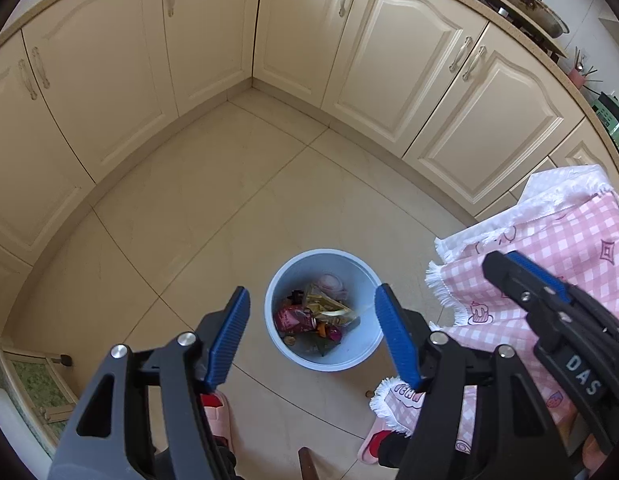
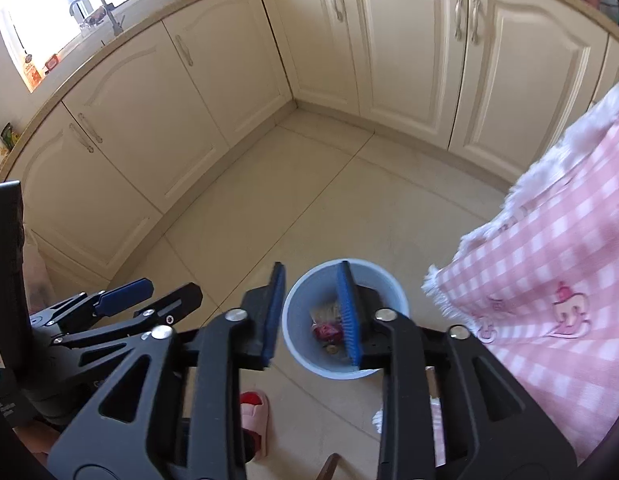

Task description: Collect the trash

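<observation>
A light blue trash bin point(image 1: 274, 336) stands on the tiled floor, holding wrappers and food scraps point(image 1: 313, 316). In the left wrist view my left gripper point(image 1: 311, 292) hovers above the bin, open wide, with nothing between its blue pads. My right gripper point(image 2: 311, 266) is also above the bin point(image 2: 305, 360), open with a narrower gap and empty; scraps point(image 2: 327, 330) show below it. The right gripper point(image 1: 509, 268) appears at the right of the left wrist view, and the left gripper point(image 2: 125, 292) sits low left in the right wrist view.
A pink checked tablecloth point(image 1: 549, 248) with white fringe hangs close to the bin's right side point(image 2: 549, 260). Cream cabinets point(image 1: 389, 60) wrap around the corner behind. A person's pink slippers point(image 2: 255, 412) stand just before the bin. Bare floor tiles point(image 1: 213, 200) lie beyond it.
</observation>
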Demonstrator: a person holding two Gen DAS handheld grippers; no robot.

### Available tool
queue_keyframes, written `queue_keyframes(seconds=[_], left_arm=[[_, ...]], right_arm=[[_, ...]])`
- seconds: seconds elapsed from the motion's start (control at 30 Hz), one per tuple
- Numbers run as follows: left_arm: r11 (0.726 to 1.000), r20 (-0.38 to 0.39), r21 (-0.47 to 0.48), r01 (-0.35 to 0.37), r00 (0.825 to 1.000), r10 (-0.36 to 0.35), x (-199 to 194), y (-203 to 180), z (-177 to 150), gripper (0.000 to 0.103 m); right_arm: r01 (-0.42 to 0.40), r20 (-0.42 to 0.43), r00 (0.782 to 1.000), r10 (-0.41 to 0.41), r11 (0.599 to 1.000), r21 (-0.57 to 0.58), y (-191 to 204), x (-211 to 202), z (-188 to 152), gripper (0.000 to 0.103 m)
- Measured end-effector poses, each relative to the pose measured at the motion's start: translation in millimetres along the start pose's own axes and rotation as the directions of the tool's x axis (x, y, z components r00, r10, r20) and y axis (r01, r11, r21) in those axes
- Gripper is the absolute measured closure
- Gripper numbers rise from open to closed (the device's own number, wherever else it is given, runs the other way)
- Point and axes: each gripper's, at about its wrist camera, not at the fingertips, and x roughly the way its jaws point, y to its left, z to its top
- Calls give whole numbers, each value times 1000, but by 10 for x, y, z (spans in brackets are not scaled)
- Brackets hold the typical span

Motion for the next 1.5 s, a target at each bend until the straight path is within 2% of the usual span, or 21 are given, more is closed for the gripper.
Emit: queue_keyframes(seconds=[0.13, 0.17, 0.2, 0.37, 0.43, 0.57, 0.7, 0.77, 0.8, 0.9, 1.07, 1.13, 1.23, 1.3, 1.33, 1.43, 1.5], left_arm=[[1000, 60, 23, -7, 998, 6, -322, -82, -42, 39], [1000, 78, 28, -11, 997, 8, -426, -108, -61, 39], [999, 92, 33, -15, 996, 12, -510, -136, -85, 39], [997, 212, 70, -41, 977, 25, -1194, -304, -243, 36], [996, 275, 85, -36, 961, 11, -1517, -363, -349, 27], [993, 382, 115, -22, 924, -24, -2142, -500, -604, 26], [991, 446, 132, -18, 894, -43, -2617, -644, -827, 23], [990, 489, 140, -19, 871, -52, -2871, -718, -955, 16], [989, 520, 149, -14, 852, -66, -3033, -758, -1047, 16], [984, 572, 179, 2, 814, -106, -3368, -887, -1278, 15], [975, 630, 224, 0, 763, -145, -3818, -1058, -1643, 12], [972, 661, 236, -11, 734, -153, -4006, -1109, -1799, 11], [970, 704, 244, -13, 690, -168, -4263, -1150, -1997, 8], [967, 739, 255, -23, 650, -179, -4424, -1179, -2121, 8], [967, 751, 253, -31, 636, -176, -4479, -1187, -2169, 7], [967, 777, 251, -39, 604, -178, -4616, -1223, -2282, 7], [965, 781, 259, -31, 594, -190, -4672, -1243, -2328, 7]], right_arm=[[-2, 60, 998, 2, 1000, 0, 16, -364, -16, 69], [-3, 85, 996, 3, 1000, 0, 26, -521, -33, 64], [-2, 100, 995, 2, 1000, 0, 23, -613, -54, 53], [9, 211, 977, -3, 1000, -27, 125, -1345, -207, 52], [19, 255, 967, -9, 999, -36, 128, -1641, -288, 51], [57, 349, 936, -42, 998, -34, 96, -2287, -513, 42], [116, 430, 898, -94, 993, -25, 70, -2864, -777, 34], [137, 470, 875, -112, 990, -18, 37, -3142, -913, 32], [146, 486, 866, -120, 989, -15, 32, -3256, -969, 30], [175, 535, 832, -146, 985, -4, 15, -3614, -1186, 26], [208, 604, 779, -168, 978, 4, 67, -4131, -1499, 19], [216, 623, 763, -172, 976, 5, 97, -4290, -1598, 17], [250, 658, 728, -194, 968, 8, 153, -4532, -1743, 15], [270, 682, 702, -206, 963, 12, 187, -4680, -1837, 14], [280, 693, 689, -212, 960, 16, 194, -4744, -1876, 13], [313, 731, 641, -233, 949, 28, 254, -4937, -2005, 12], [325, 746, 622, -239, 945, 33, 273, -5003, -2048, 11]])
